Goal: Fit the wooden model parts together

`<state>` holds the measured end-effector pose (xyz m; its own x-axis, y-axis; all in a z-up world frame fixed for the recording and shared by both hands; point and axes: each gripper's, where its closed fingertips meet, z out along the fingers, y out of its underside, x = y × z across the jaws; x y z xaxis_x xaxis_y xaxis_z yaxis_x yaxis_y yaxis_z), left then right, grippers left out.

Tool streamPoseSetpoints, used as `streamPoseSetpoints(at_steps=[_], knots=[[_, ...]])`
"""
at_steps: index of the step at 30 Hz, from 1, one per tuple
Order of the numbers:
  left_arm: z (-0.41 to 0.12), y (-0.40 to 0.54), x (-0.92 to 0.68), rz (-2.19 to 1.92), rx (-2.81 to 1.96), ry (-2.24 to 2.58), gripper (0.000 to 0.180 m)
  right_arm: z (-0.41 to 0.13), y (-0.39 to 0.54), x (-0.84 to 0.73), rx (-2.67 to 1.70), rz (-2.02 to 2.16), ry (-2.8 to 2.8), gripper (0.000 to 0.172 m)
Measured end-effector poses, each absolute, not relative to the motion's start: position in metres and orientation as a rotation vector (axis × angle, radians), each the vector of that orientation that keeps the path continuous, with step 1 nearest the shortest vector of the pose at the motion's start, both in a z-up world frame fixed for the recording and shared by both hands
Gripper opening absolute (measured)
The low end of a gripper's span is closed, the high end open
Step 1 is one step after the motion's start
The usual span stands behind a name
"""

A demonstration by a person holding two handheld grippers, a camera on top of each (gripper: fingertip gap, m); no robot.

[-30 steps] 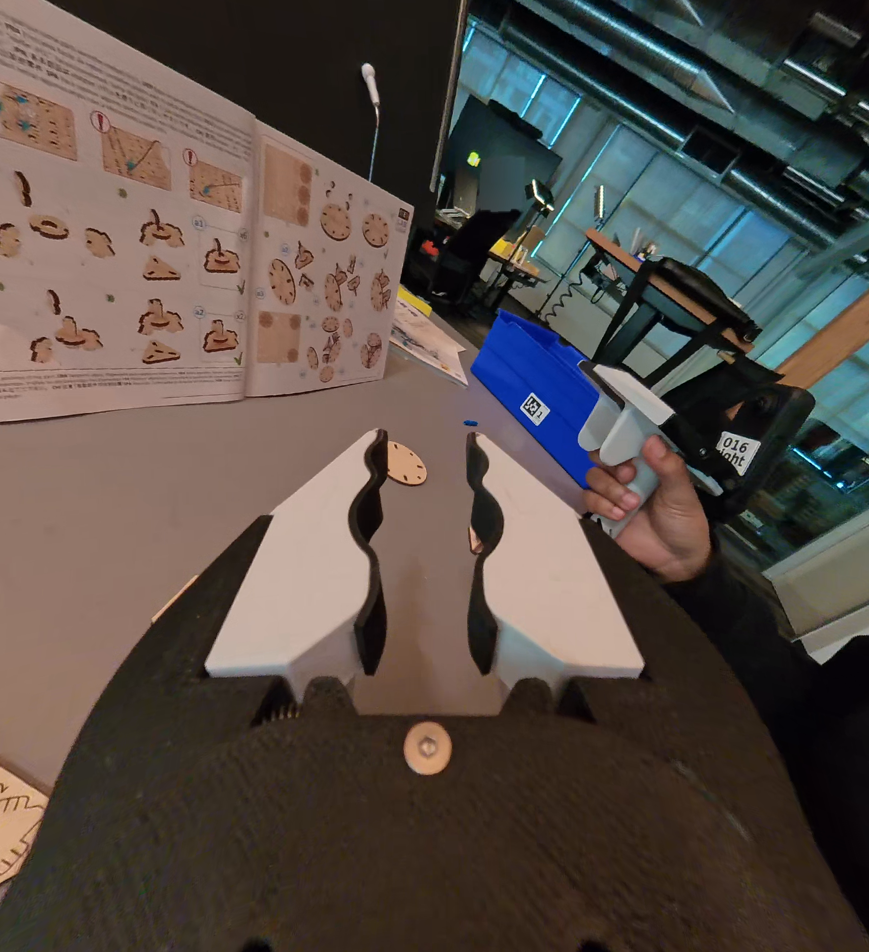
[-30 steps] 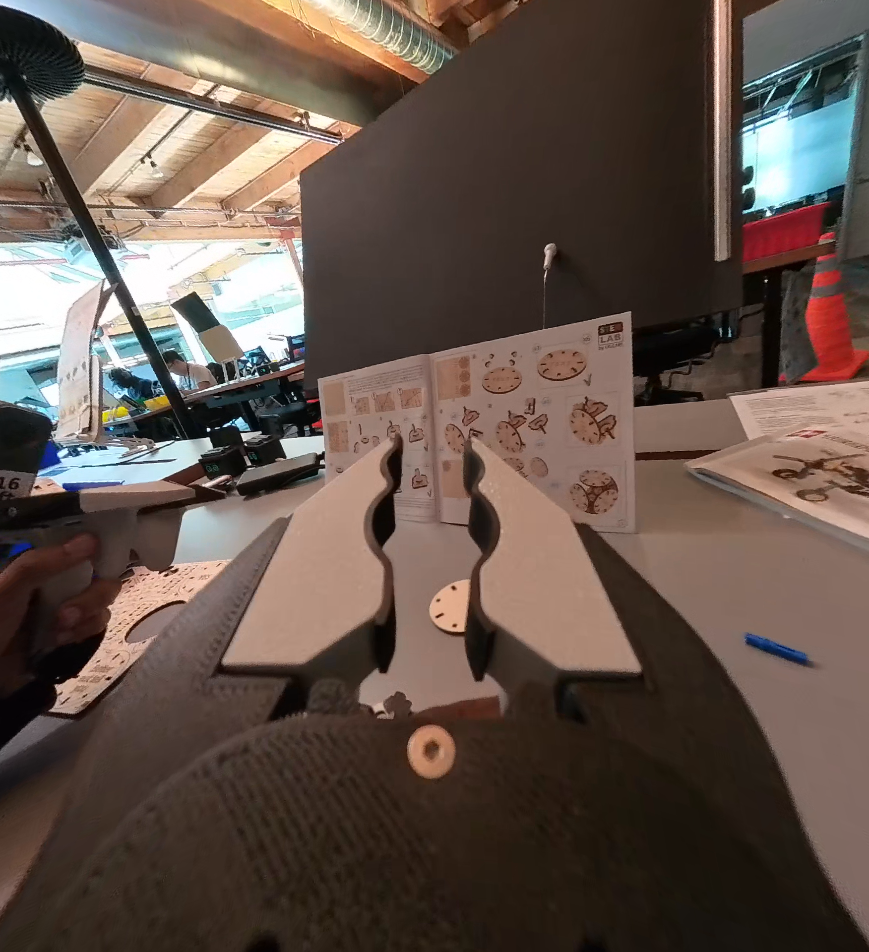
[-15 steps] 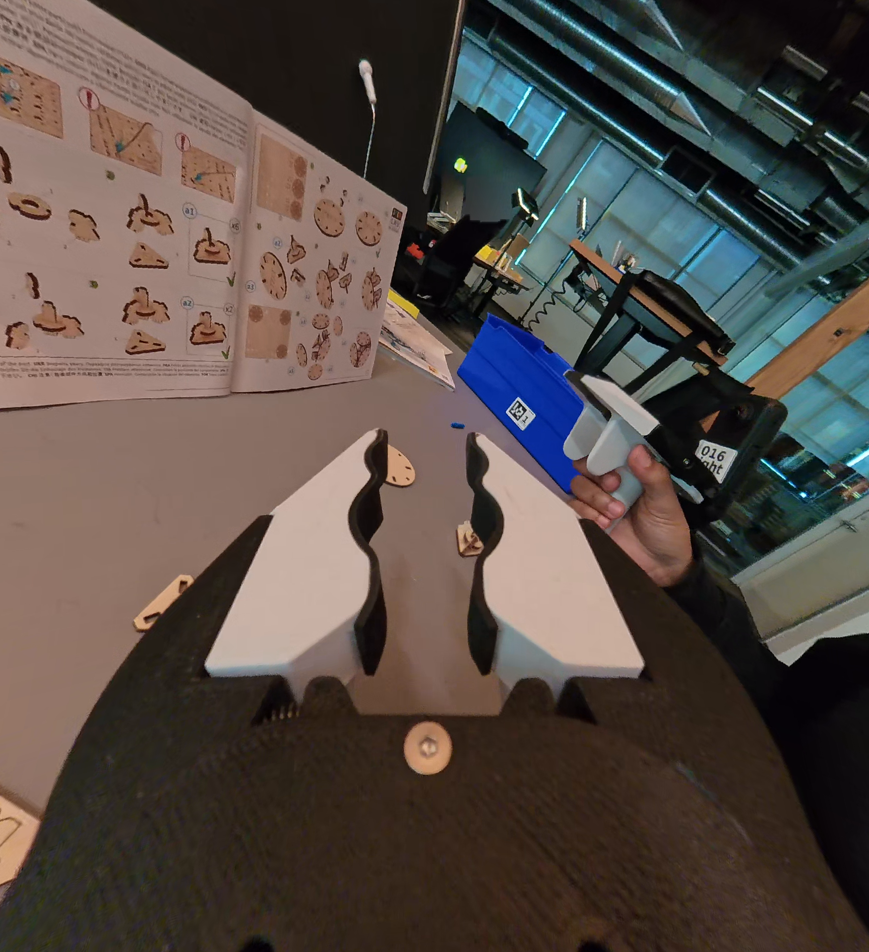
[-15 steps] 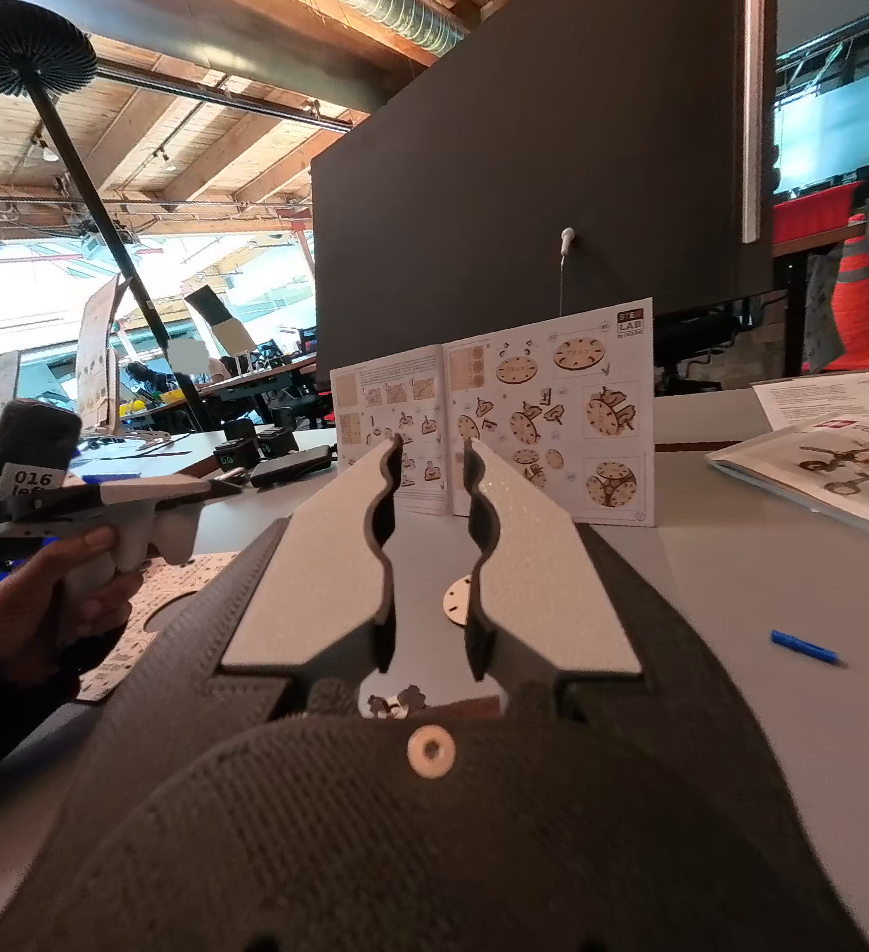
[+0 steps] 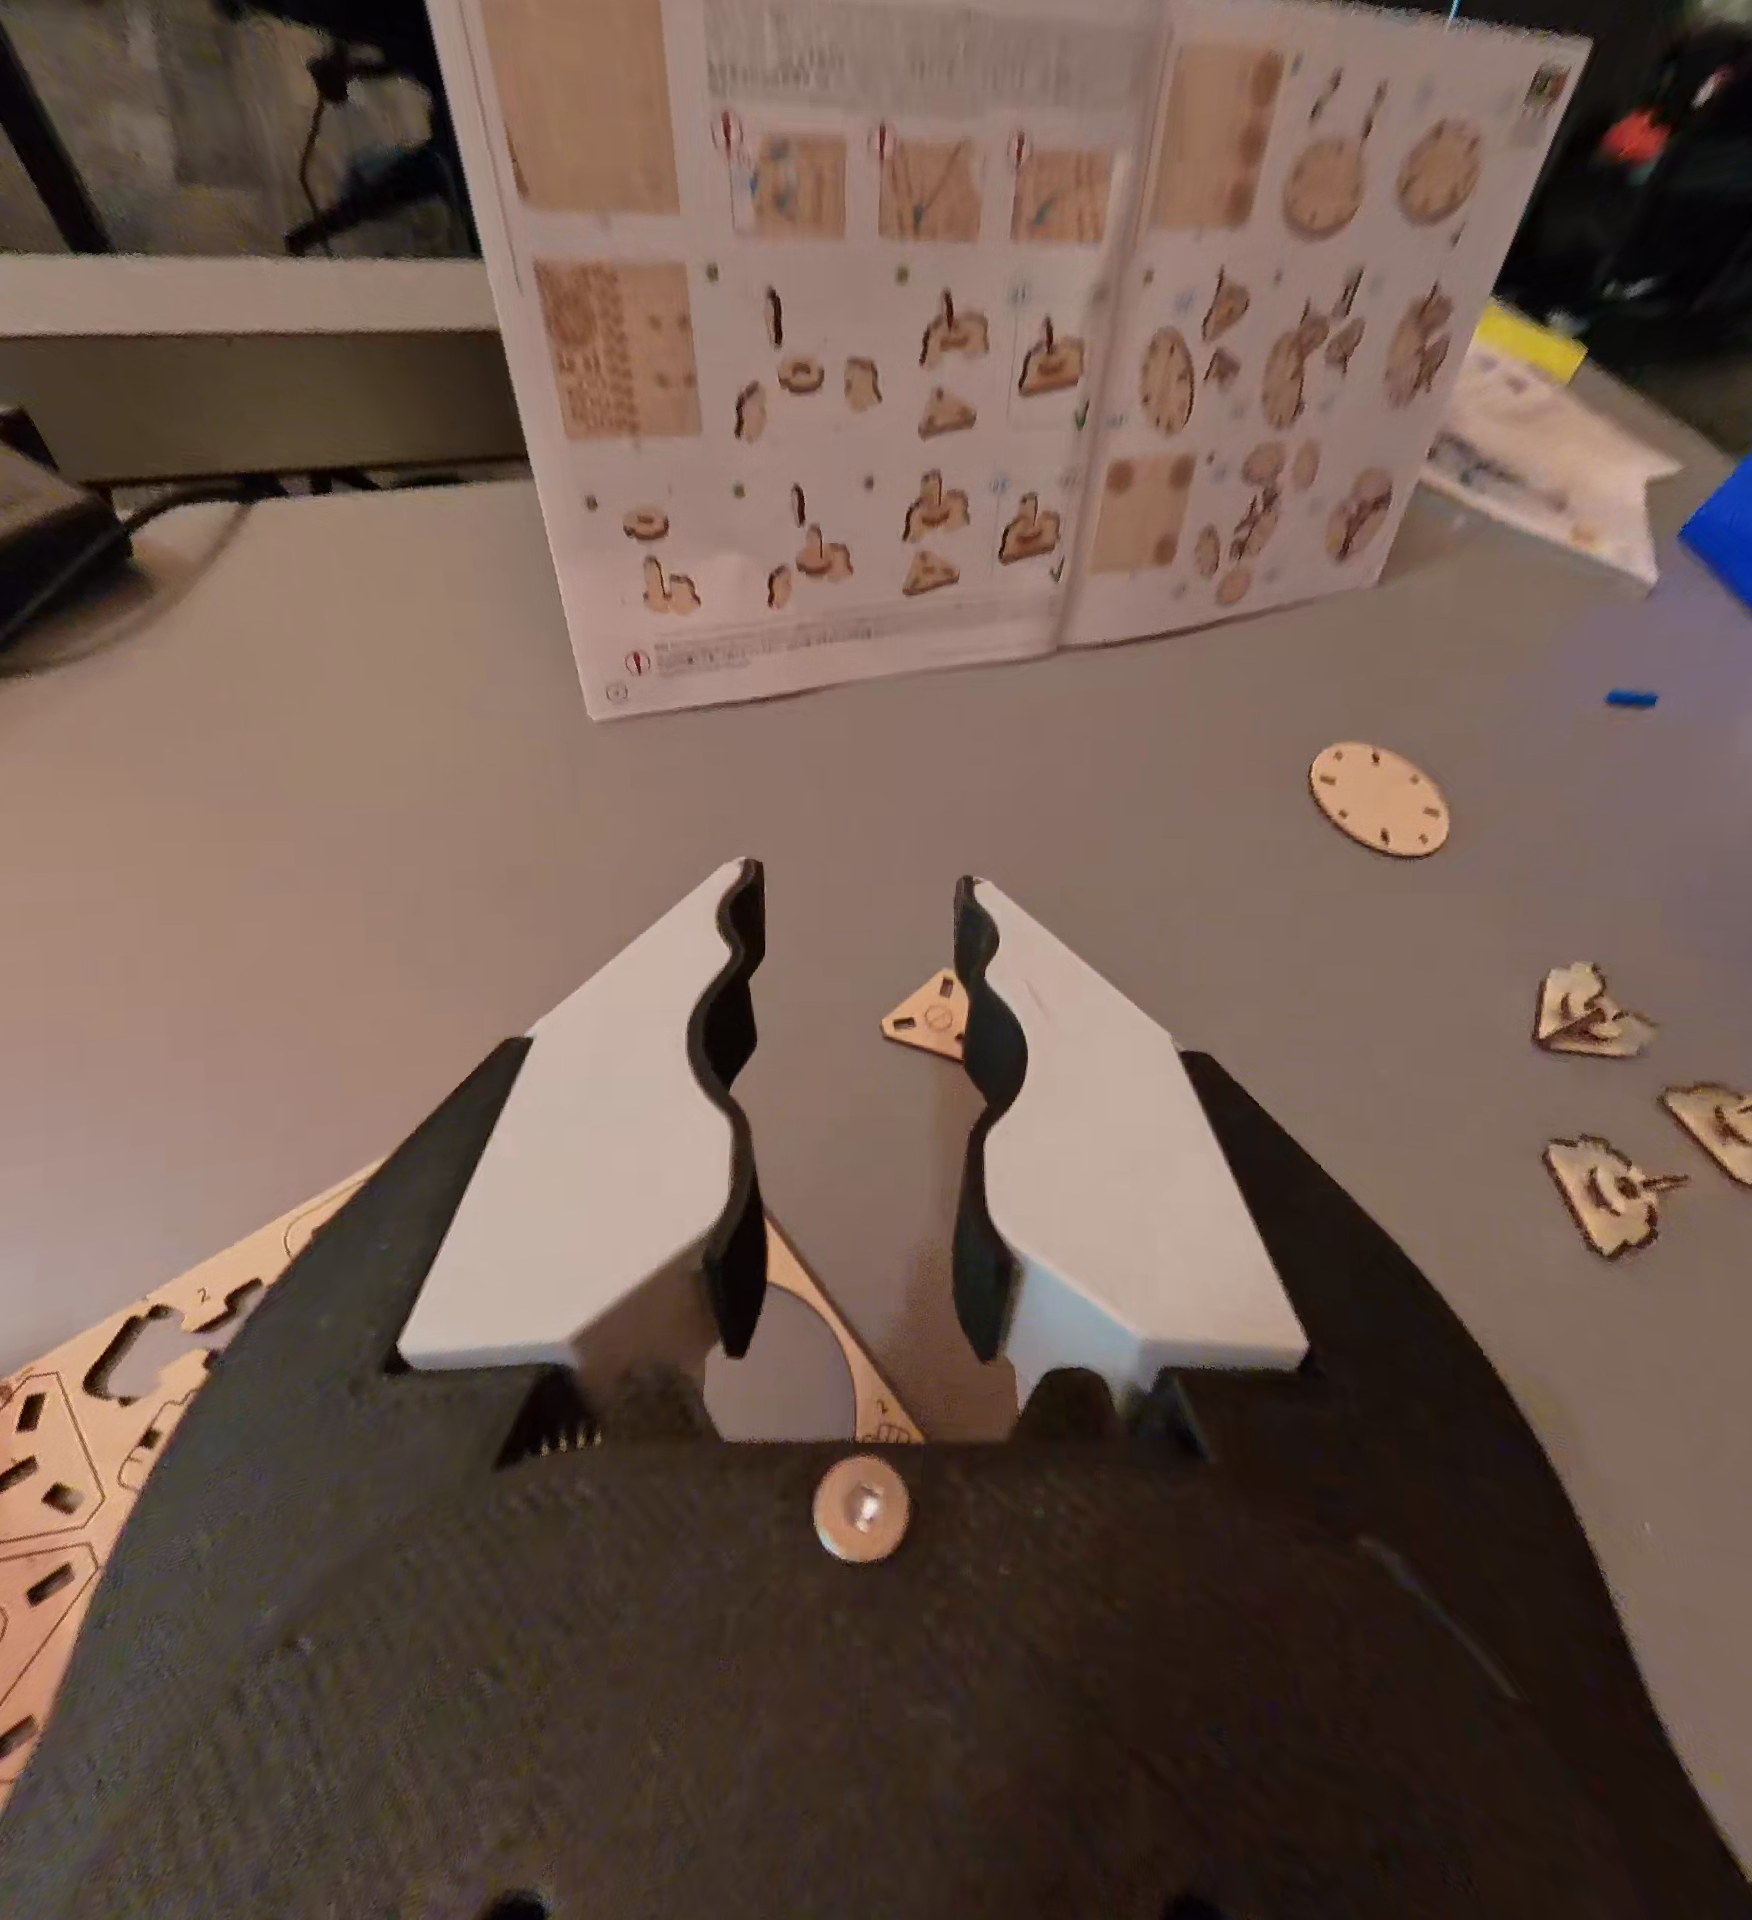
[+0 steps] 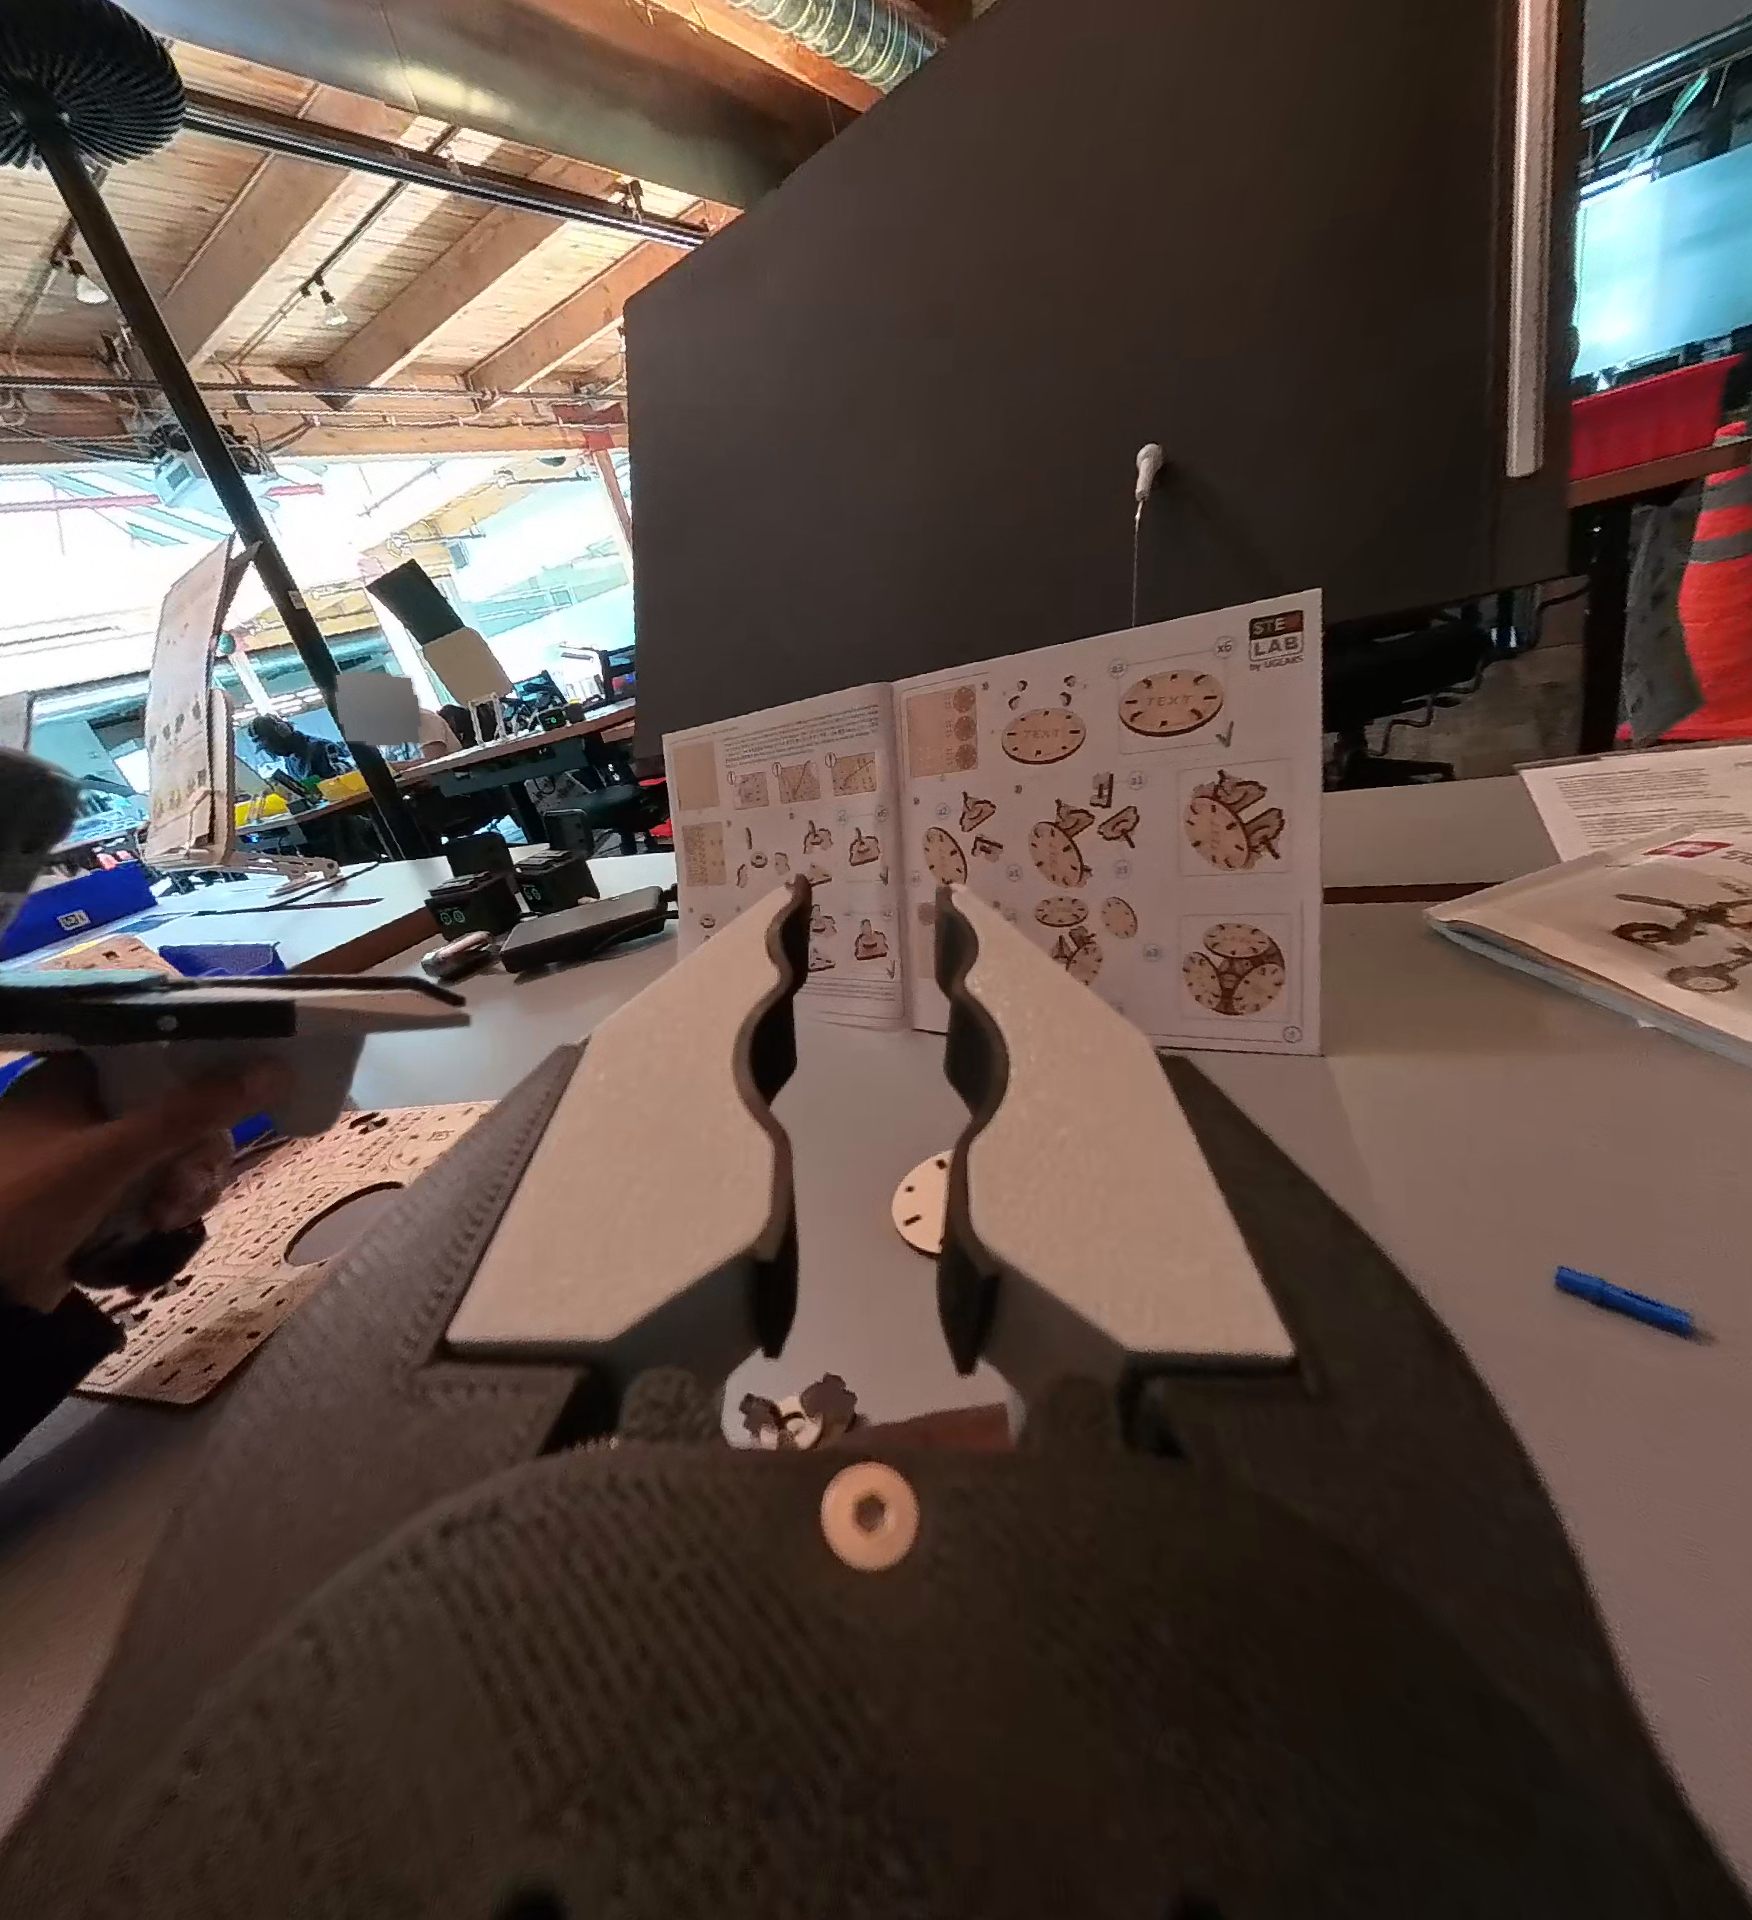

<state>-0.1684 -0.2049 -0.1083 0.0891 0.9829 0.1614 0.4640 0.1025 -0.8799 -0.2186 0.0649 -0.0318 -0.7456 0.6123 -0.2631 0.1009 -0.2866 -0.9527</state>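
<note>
Left wrist view: left gripper released, empty, above wooden triangle pc; right gripper parted, empty, over wooden disc.

left gripper: my jaws parted, nothing between the pads, angled down
right gripper: my jaws parted, bare, near level
left hand: wrapped round the handle
</note>
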Motion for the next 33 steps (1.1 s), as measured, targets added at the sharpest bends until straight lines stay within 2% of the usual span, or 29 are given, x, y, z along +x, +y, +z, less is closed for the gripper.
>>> streamPoseSetpoints(at_steps=[6,12,18,21,27,33], knots=[[-0.132,-0.198,-0.166,0.640,-1.600,-1.558,0.038,-0.033,0.063,-0.218,-0.873,2.082,-1.635,0.022],[-0.142,-0.184,-0.165,0.690,-1.791,-1.495,0.032,-0.033,0.064,-0.219,-0.880,2.080,-1.632,0.022],[-0.164,-0.177,-0.162,0.511,-1.811,-1.557,0.037,-0.033,0.063,-0.218,-0.875,2.080,-1.641,0.022],[-0.166,-0.177,-0.165,0.578,-1.846,-1.542,0.032,-0.034,0.062,-0.217,-0.873,2.080,-1.645,0.022],[-0.183,-0.171,-0.166,0.534,-1.887,-1.578,0.036,-0.034,0.059,-0.215,-0.868,2.090,-1.654,0.021],[-0.182,-0.163,-0.165,0.505,-1.899,-1.544,0.029,-0.034,0.059,-0.215,-0.864,2.085,-1.655,0.022]])
